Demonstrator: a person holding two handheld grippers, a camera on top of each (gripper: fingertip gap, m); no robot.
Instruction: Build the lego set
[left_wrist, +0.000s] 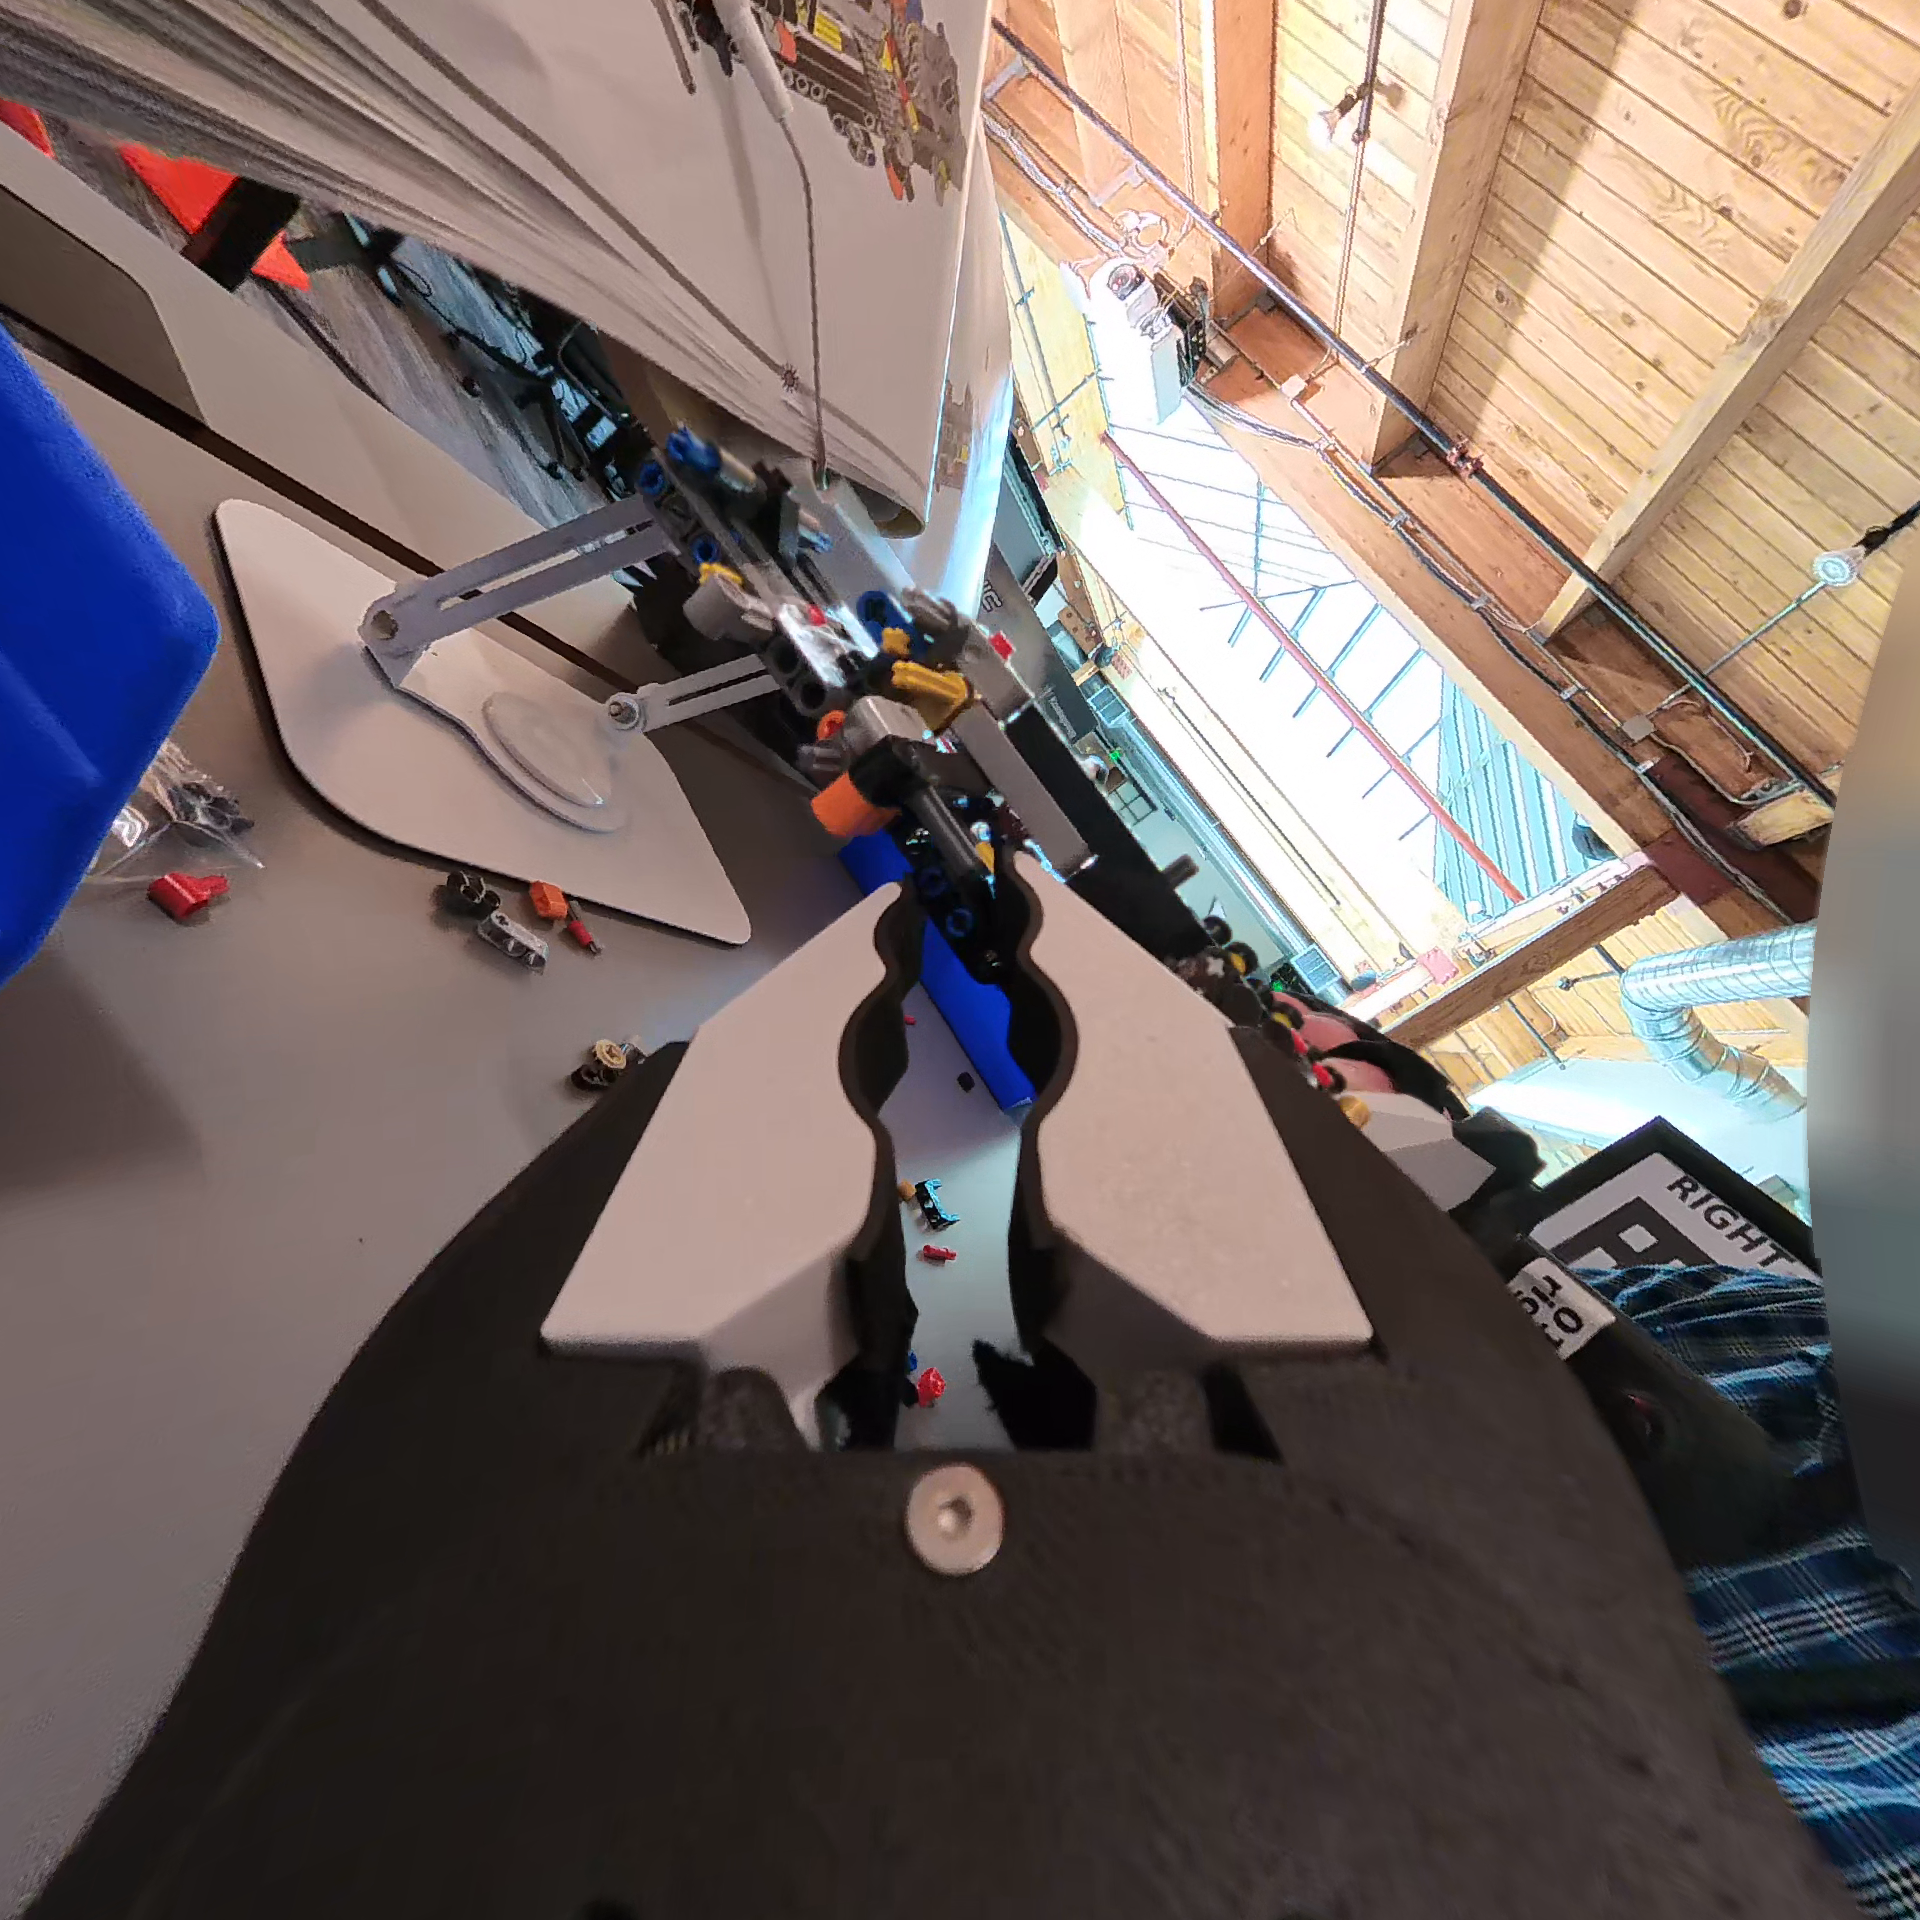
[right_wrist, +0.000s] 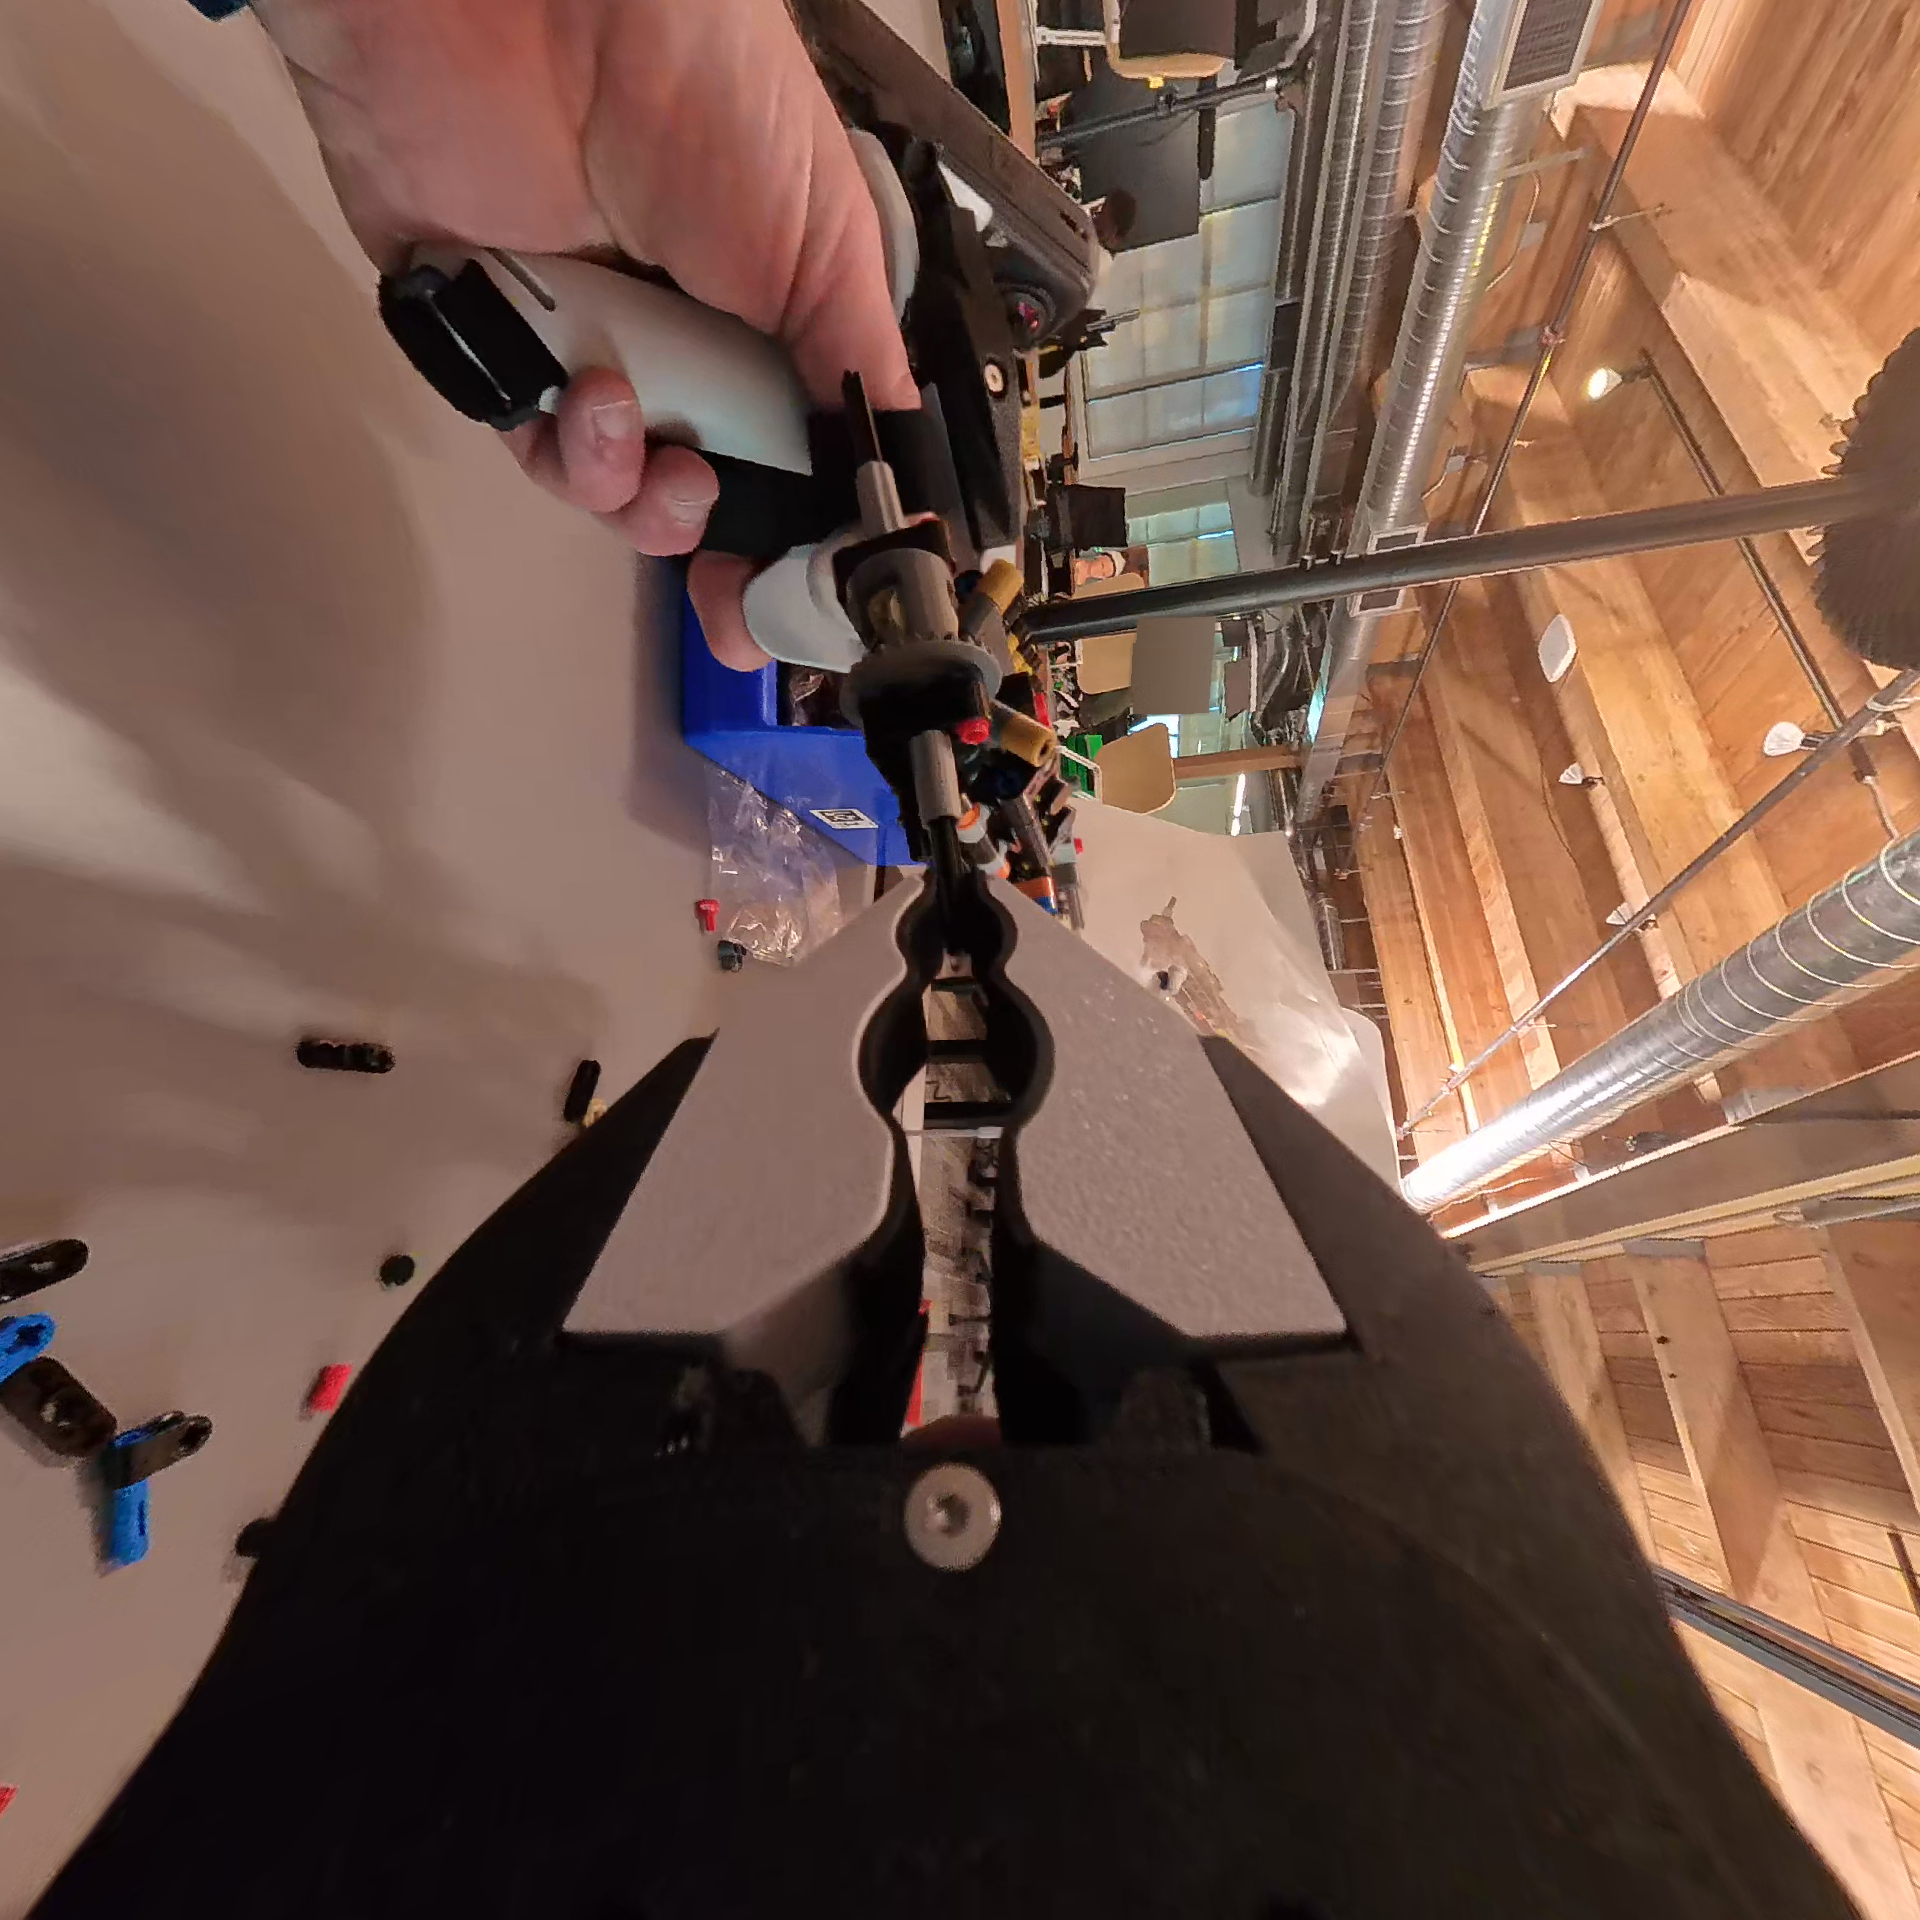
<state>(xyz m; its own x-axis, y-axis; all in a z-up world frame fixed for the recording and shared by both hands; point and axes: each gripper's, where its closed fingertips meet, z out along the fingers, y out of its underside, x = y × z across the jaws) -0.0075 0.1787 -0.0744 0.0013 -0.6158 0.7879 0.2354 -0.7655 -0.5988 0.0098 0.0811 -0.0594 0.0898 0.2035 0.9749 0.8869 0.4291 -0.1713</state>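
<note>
Both grippers hold one partly built lego assembly (left_wrist: 883, 665) in the air above the grey desk (left_wrist: 312, 1195), well off its surface. The left gripper (left_wrist: 961, 894) has its jaws narrow, pinching a black end of the assembly. The right gripper (right_wrist: 951, 920) has its jaws nearly closed on a thin black rod sticking out of the same assembly. This looks like a joining or adjusting step mid-build; the next move likely calls for a steady push along the rod while the other gripper braces. Only the left wrist view shows the open instruction booklet (left_wrist: 623, 208) on its stand and a blue bin (left_wrist: 83, 644) at the desk's edge. Only the right wrist view shows the person's hand (right_wrist: 623, 208) gripping the other handle, and loose black and blue pieces (right_wrist: 125, 1496) scattered on the desk
</note>
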